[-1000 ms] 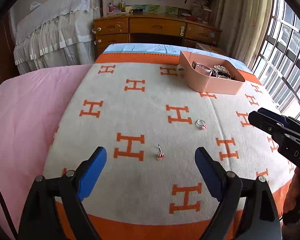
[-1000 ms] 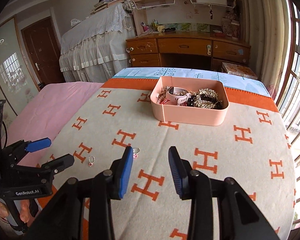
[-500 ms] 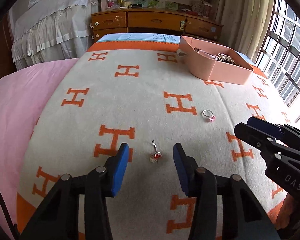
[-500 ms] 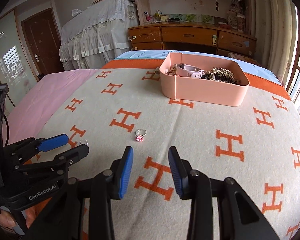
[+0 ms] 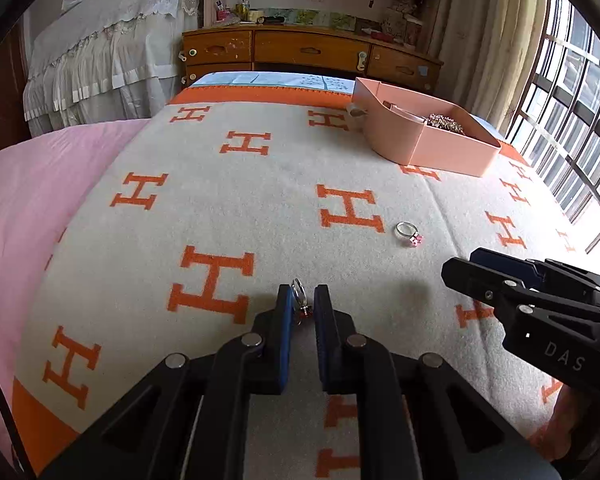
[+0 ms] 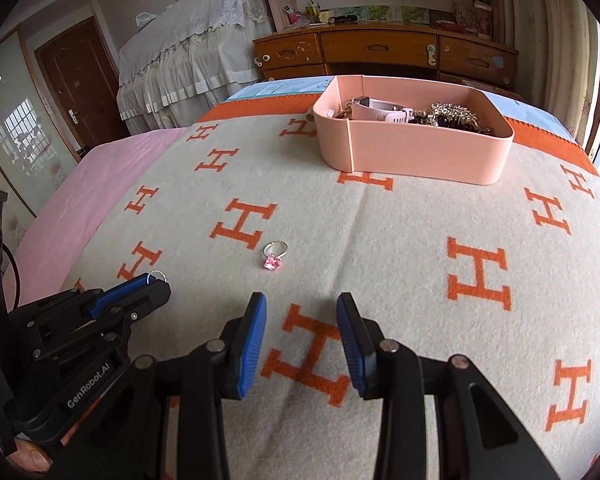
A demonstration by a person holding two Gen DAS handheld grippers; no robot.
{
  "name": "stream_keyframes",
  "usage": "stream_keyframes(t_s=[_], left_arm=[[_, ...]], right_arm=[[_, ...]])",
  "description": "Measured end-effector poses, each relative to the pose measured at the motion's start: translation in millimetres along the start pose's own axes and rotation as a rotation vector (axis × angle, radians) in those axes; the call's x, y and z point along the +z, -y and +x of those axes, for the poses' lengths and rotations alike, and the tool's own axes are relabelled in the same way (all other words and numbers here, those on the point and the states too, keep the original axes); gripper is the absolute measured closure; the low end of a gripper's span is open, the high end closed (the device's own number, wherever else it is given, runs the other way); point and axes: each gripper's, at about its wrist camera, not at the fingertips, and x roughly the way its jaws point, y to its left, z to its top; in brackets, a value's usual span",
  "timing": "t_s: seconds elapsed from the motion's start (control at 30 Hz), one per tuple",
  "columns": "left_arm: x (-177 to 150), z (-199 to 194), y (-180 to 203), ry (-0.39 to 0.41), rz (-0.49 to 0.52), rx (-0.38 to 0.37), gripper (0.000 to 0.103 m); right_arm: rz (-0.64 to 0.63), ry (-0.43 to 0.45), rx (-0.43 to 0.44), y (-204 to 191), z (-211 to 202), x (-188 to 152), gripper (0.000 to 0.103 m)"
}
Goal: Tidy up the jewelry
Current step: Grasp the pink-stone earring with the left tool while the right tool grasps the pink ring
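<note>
The left tool [image 5: 300, 300] is clamped on a silver ring with a red stone [image 5: 299, 290], whose lower half is hidden between the blue pads. The right tool [image 6: 301, 322] stands parted with nothing between its pads, near a silver ring with a pink stone [image 6: 275, 254] lying on the blanket [image 6: 420, 240]. The far pink tray [image 6: 420, 156] holds tangled jewelry, hard to make out.
</note>
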Motion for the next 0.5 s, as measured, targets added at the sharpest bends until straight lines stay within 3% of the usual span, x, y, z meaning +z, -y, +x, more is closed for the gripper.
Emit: stream_keyframes(t_s=[0.5], left_arm=[[4,-8,-15,0.011,-0.052,-0.062,0.095]], right_arm=[[-0.034,-0.022,-0.036,-8,12,15,0.066]])
